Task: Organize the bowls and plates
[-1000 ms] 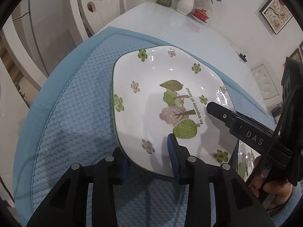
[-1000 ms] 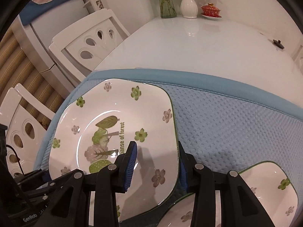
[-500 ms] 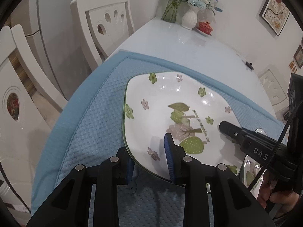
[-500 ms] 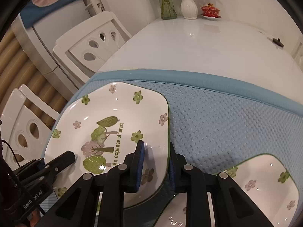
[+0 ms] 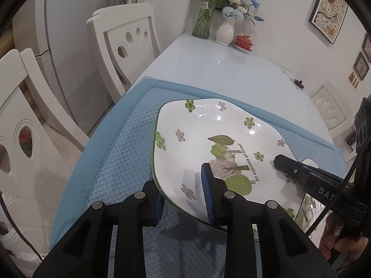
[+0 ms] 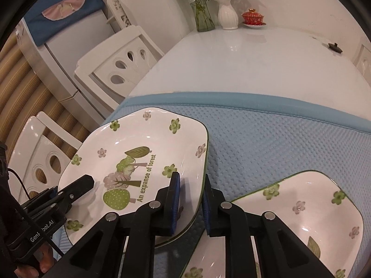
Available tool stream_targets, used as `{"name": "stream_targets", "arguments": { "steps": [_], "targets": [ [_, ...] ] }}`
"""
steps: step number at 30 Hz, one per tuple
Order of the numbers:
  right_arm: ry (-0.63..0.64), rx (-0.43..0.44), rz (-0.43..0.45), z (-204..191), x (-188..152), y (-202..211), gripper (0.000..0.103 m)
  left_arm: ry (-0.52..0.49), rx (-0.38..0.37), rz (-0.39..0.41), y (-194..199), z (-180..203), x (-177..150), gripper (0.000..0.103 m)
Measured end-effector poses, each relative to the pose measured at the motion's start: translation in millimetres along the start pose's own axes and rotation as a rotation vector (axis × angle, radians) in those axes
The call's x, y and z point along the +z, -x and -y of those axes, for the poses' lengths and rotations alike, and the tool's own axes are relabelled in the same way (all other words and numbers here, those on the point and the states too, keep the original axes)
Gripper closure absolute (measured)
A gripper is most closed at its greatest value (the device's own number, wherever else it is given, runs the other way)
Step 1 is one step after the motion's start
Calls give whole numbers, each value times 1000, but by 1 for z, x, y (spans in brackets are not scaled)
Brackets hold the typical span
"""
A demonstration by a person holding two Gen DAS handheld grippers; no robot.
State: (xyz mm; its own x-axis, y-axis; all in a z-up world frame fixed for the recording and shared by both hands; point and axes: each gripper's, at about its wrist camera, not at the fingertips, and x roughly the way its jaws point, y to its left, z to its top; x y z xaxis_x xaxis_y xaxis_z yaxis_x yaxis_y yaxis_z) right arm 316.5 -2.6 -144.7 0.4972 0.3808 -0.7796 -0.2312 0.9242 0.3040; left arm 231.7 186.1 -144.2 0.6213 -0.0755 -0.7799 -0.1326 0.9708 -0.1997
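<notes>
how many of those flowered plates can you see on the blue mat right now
2. One plate sits on the mat's left part, gripped on opposite rims by the left gripper and the right gripper. The second plate lies at the near right, partly cut off; more could be hidden.

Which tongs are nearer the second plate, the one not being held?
Right. The right tongs grip the right rim of the held plate, with the second plate just beside them. The left tongs grip the held plate's opposite rim, farther away.

The plate reads "An expanse of forest"; the left gripper seemingly reads "GenRobot.AI".
</notes>
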Motion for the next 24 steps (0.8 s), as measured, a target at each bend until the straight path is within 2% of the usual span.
{"name": "stream_targets", "arguments": {
  "steps": [24],
  "targets": [
    [47, 21, 98, -15, -4, 62, 87, -6, 3, 65, 53, 10, 0, 77]
  ]
}}
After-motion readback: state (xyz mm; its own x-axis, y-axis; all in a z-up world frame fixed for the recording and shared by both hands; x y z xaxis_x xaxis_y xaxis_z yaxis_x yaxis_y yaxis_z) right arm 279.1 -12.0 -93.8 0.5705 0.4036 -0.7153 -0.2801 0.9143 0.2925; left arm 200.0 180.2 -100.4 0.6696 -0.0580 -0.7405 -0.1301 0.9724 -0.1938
